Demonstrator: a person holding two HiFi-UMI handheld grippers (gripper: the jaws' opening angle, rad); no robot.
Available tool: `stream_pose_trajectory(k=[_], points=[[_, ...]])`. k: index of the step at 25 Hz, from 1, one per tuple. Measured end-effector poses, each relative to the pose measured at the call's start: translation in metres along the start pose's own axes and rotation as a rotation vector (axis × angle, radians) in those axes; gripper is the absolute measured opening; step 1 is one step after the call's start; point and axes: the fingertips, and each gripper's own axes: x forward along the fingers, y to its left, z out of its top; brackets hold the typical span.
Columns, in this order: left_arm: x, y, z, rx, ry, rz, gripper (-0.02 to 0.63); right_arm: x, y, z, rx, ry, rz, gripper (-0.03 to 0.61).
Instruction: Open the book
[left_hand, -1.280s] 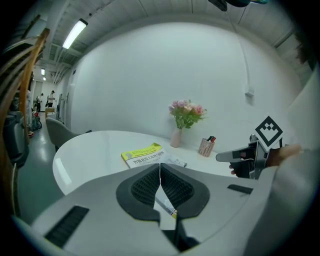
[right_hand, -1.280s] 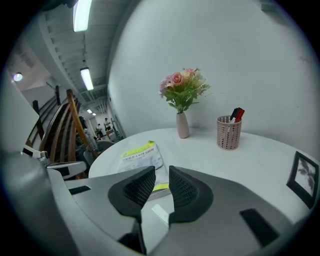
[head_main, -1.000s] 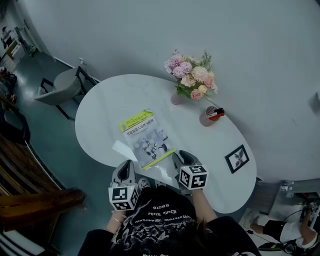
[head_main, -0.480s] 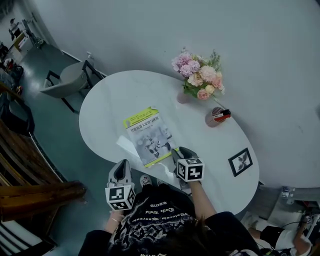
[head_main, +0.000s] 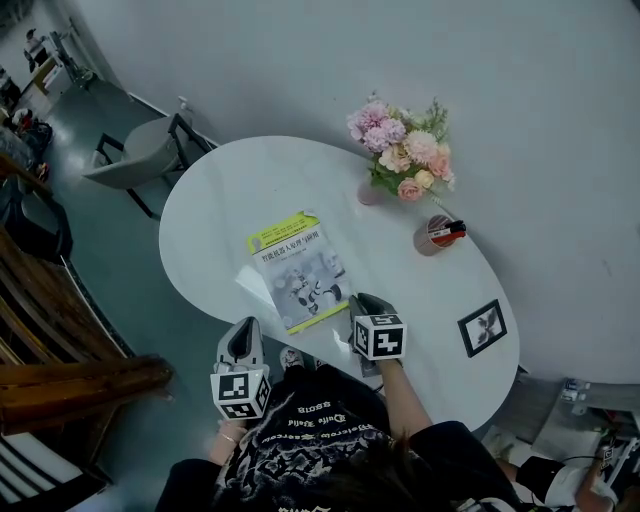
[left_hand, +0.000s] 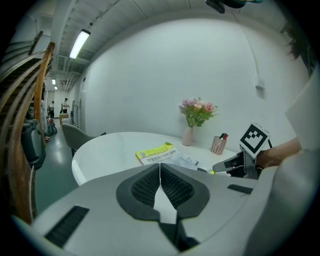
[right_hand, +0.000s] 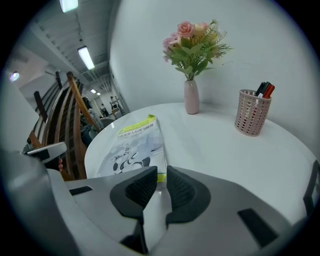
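A closed book (head_main: 298, 270) with a yellow-green band along its top edge lies flat on the white oval tabletop (head_main: 230, 190), cover up, near the edge where the person stands. The right tool (head_main: 362, 302) points down at the book's near right corner; its jaws have just been closing and now stand a narrow way apart, with that corner lying at the mouth of the gap and bare tabletop showing between the pads, which do not press on the cover. The left tool (head_main: 245, 330) hangs off the tabletop's near edge, just beside the book's near left corner and apart from it, with its jaws brought together at the tips and nothing between them. Farther back on the tabletop stand a small vase of pink flowers (head_main: 400, 160) and, near it, a mesh pen cup (head_main: 432, 234). A dark picture frame (head_main: 482, 327) lies well to the right of the book. A grey chair (head_main: 135, 165) stands on the floor beyond the tabletop's far left end.
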Motion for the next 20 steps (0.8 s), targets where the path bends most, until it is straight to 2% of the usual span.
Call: stream_pose_trajectory(k=[10, 14, 20], points=[[0.007, -0.001, 0.002, 0.026, 0.014, 0.001, 0.025, 0.008, -0.003, -0.005, -0.010, 0.064, -0.027, 0.080], [0.009, -0.002, 0.000, 0.027, 0.020, -0.004, 0.025, 0.007, -0.007, -0.005, -0.008, 0.064, -0.047, 0.040], [0.011, 0.001, -0.002, 0.014, 0.023, 0.002, 0.025, 0.007, -0.005, -0.003, -0.031, 0.054, -0.058, 0.029]])
